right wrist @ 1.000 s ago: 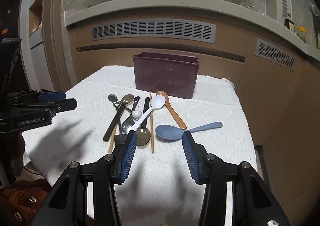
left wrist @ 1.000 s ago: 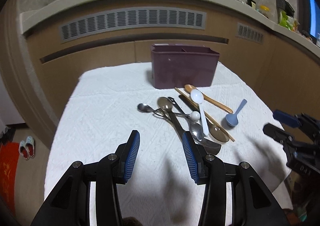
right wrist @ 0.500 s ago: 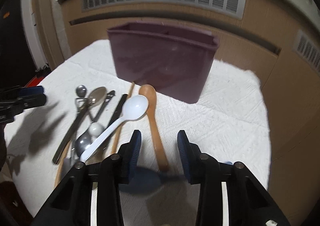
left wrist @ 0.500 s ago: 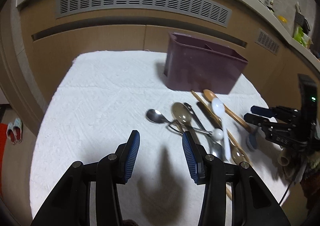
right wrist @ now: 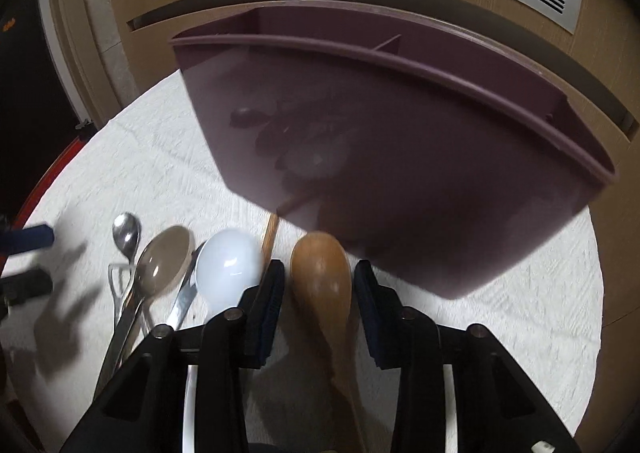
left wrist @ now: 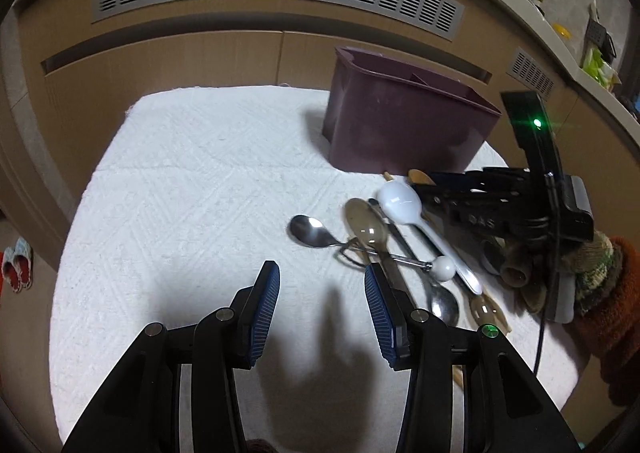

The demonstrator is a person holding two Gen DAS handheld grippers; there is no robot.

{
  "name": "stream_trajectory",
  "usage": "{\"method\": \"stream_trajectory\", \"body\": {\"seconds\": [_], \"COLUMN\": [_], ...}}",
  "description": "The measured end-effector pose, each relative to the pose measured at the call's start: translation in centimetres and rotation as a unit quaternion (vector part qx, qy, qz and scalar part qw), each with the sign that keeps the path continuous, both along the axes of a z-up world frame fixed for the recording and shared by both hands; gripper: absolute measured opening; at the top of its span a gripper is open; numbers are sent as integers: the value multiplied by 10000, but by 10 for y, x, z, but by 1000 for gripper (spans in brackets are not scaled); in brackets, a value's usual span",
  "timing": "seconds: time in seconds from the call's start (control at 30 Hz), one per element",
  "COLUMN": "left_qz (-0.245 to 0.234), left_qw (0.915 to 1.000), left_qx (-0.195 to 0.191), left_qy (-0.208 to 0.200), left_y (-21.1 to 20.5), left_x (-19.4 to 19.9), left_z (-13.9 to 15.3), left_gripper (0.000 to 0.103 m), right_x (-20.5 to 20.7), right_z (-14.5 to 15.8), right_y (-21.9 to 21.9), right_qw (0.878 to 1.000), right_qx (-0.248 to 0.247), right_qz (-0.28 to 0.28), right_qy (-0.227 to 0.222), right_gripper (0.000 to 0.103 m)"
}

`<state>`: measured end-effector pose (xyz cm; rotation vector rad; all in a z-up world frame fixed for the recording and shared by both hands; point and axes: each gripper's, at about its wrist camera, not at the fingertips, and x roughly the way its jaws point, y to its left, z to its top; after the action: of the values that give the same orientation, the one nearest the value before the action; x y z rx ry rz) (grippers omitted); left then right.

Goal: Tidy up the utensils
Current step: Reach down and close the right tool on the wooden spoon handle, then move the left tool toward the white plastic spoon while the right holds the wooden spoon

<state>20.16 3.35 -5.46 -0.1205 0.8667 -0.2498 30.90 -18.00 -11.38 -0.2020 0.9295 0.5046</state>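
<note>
The right gripper (right wrist: 318,309) sits low over the white textured cloth (left wrist: 192,189), its blue-padded jaws spread and straddling the bowl of the brown wooden spoon (right wrist: 322,273), pads on either side but no squeeze visible: it looks poised, not gripping. That spoon lies just in front of the dark purple plastic utensil caddy (right wrist: 400,157), whose divider shows at the rim. Right beside it, the white plastic spoon (right wrist: 226,269) nearly touches the left pad, with a thin wooden chopstick (right wrist: 270,233) between them, so the close should be clean and centred, ideally on the neck where the bowl narrows, to avoid dragging those neighbours. Then lift straight up, tip the handle down, and clear the caddy's wall before lowering into a compartment. The left gripper (left wrist: 320,313) hovers released and empty over bare cloth, near the steel spoon (left wrist: 310,231) at the pile's edge.
</note>
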Motion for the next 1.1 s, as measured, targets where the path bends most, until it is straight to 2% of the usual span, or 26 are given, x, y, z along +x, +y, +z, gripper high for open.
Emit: {"method": "stream_trajectory", "body": {"seconds": [0.1,0.2,0.4,0.47,0.57,0.63,0.7,0.9,0.97,1.1], "left_qz": [-40,-42,-267,-242,-292,-339,-354,-425,-369,-232], "left_qw": [10000,9999,9967,9957,9966,9975,9947,9874,9875,9951], "left_qx": [-33,-92,-588,-590,-257,372,906,1522,1531,810], "left_qy": [6,97,499,666,729,501,320,21,93,526], "left_y": [-9,-18,-55,-70,-92,-108,-119,-111,-100,-79], "left_x": [4,12,41,48,49,46,44,42,46,64], "left_z": [2,2,3,0,-6,-10,-15,-15,-16,-16], "left_gripper": [45,45,45,45,45,45,45,45,45,44], "right_x": [-4,-17,-48,-55,-65,-68,-70,-80,-81,-80], "right_z": [7,18,27,31,35,35,35,33,31,24], "right_y": [-8,-34,-76,-87,-99,-109,-111,-118,-119,-120], "right_qw": [9998,9983,9935,9914,9877,9850,9821,9780,9774,9772], "right_qx": [82,321,468,507,638,794,888,1009,1093,1175], "right_qz": [-161,-465,-967,-1101,-1288,-1393,-1503,-1569,-1567,-1586], "right_qy": [-58,-112,-365,-486,-610,-636,-710,-929,-902,-786], "right_gripper": [28,28,28,28,28,28,28,28,28,28]}}
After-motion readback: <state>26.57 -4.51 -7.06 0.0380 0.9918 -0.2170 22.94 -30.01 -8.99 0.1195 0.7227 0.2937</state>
